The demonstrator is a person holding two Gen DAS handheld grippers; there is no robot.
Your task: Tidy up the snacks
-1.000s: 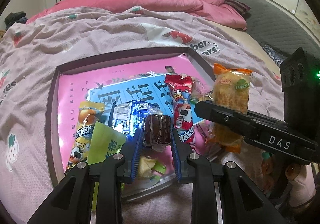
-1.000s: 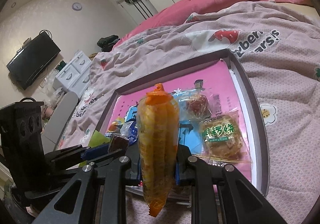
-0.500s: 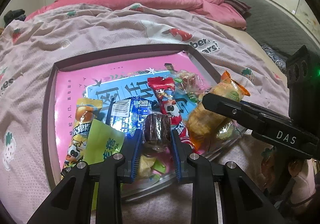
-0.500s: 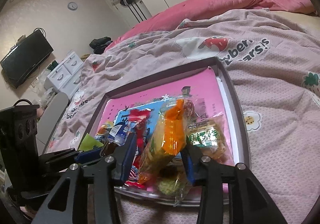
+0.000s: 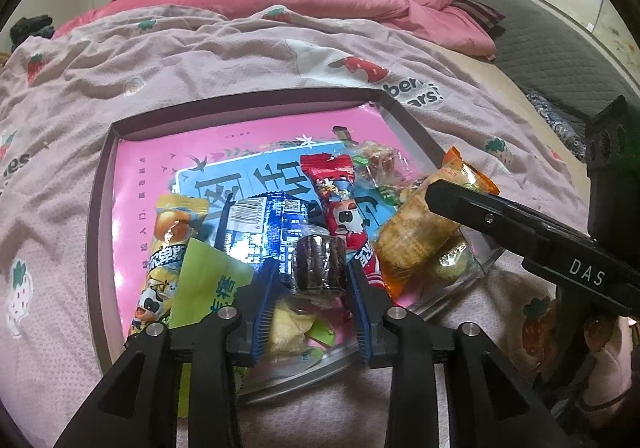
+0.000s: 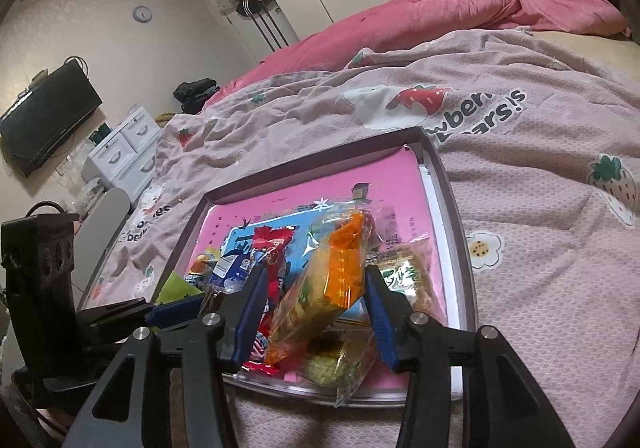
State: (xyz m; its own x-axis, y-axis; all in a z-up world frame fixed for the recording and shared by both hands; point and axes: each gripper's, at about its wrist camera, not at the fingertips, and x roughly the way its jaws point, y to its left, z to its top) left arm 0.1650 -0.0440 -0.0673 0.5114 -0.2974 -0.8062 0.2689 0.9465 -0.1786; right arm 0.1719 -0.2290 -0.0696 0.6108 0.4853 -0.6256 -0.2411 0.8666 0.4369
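Two grippers reach over a shallow tray (image 5: 102, 208) with a pink printed floor that lies on a pale pink strawberry-print blanket (image 5: 240, 60) spread across a bed. Going from left to right in the left wrist view, a yellow snack stick with a cartoon panda (image 5: 170, 244) lies along the tray's left part, with a light green packet (image 5: 208, 280) overlapping its lower end. Next comes a blue foil packet (image 5: 264, 224), then the left gripper (image 5: 316, 288), whose blue-padded jaws have just been opening; a small dark chocolate roll in clear wrap (image 5: 318, 262) sits between them, and a thin gap shows on each side of it, so the pads no longer press on it. Under the roll lie a yellowish wrapped piece (image 5: 286, 332) and more green wrapping. Just to the right, a red snack stick with a cartoon face (image 5: 344, 208) lies lengthwise, its lower end beside the right-hand finger. Farther right, an orange-ended bag of golden crackers (image 6: 328, 288) rests tilted on the heap near the tray's right edge, one end propped up. The right gripper (image 6: 316, 308) straddles this bag; its jaws have just been opening too and stand clear of the wrapper on both sides, a moderate gap apart. Beneath and beside the bag are a clear pack with green-wrapped sweets (image 6: 340, 364) and a round biscuit pack with green lettering (image 6: 404, 276). In the left wrist view the right gripper's black body, marked DAS, crosses the right side, with part of a hand (image 5: 600, 332) below it.
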